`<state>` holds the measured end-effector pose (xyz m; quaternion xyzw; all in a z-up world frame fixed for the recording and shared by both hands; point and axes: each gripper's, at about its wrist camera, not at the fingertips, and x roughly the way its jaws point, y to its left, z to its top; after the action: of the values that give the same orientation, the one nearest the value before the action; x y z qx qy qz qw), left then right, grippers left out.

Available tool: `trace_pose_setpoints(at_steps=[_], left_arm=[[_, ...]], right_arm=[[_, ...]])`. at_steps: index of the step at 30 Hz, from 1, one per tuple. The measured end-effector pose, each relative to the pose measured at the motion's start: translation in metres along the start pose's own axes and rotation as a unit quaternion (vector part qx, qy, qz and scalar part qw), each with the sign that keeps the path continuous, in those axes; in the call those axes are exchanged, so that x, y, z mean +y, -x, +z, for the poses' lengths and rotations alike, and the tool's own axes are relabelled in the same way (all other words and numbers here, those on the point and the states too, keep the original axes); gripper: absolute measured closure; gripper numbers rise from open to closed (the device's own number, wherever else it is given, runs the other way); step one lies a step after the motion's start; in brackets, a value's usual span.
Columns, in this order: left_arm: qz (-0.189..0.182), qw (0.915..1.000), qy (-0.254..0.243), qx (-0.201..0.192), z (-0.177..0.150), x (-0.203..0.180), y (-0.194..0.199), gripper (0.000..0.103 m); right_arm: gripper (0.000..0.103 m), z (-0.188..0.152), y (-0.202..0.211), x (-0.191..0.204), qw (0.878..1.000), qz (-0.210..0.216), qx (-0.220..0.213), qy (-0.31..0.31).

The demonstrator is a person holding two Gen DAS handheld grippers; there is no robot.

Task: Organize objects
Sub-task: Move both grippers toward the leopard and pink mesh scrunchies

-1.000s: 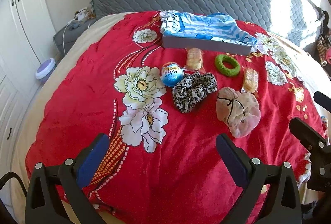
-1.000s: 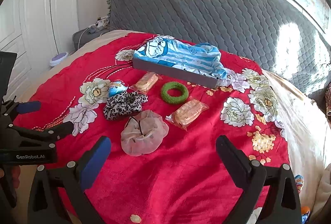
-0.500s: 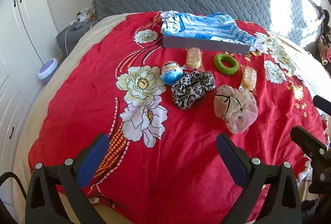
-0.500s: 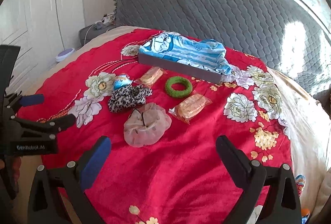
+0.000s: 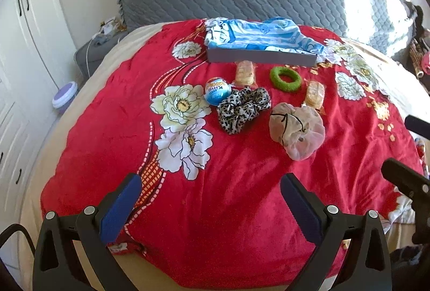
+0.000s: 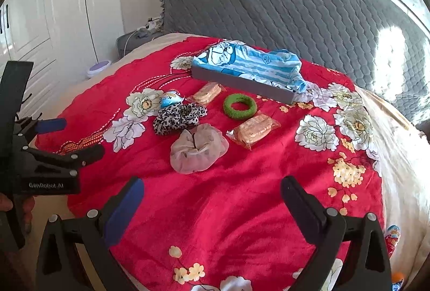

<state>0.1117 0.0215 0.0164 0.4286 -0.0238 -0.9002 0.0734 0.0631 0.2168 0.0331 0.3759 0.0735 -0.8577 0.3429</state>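
Spread over the bed, a red flowered blanket [image 6: 242,197] is carrying everything. We are hovering short of the pile, left gripper [image 5: 212,199] and right gripper [image 6: 212,197] both spread wide and empty. Nothing seems sorted yet; we are likely reaching next for the sheer scrunchie [image 6: 199,148], nearest us. Beyond it are lying a leopard scrunchie [image 6: 178,117], green ring [image 6: 240,106], snack packets [image 6: 254,128] and the grey box [image 6: 242,83], draped with blue cloth.

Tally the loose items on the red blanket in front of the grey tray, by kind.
Hair scrunchies: 3, leopard-print, green, sheer pink
Wrapped snack packets: 2, one by the tray, one right of the green scrunchie
Blue toy egg: 1
Total: 6
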Motion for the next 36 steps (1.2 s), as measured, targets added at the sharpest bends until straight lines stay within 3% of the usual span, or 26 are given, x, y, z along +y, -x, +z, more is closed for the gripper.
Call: trace_pose_setpoints(at_steps=[10,12,36], left_arm=[[0.002,0.9999,0.014,0.003,0.009,0.008,-0.015,0.0],[0.02,0.9995,0.024,0.006,0.01,0.011,-0.021,0.0],[-0.015,0.9997,0.0,0.017,0.05,0.011,-0.093,0.0]], right_arm=[[0.001,0.006,-0.01,0.008,1.0,0.005,0.005,0.009],[0.001,0.007,-0.014,0.009,1.0,0.006,0.01,0.008],[0.001,0.03,-0.069,0.016,0.999,-0.003,0.036,0.005]])
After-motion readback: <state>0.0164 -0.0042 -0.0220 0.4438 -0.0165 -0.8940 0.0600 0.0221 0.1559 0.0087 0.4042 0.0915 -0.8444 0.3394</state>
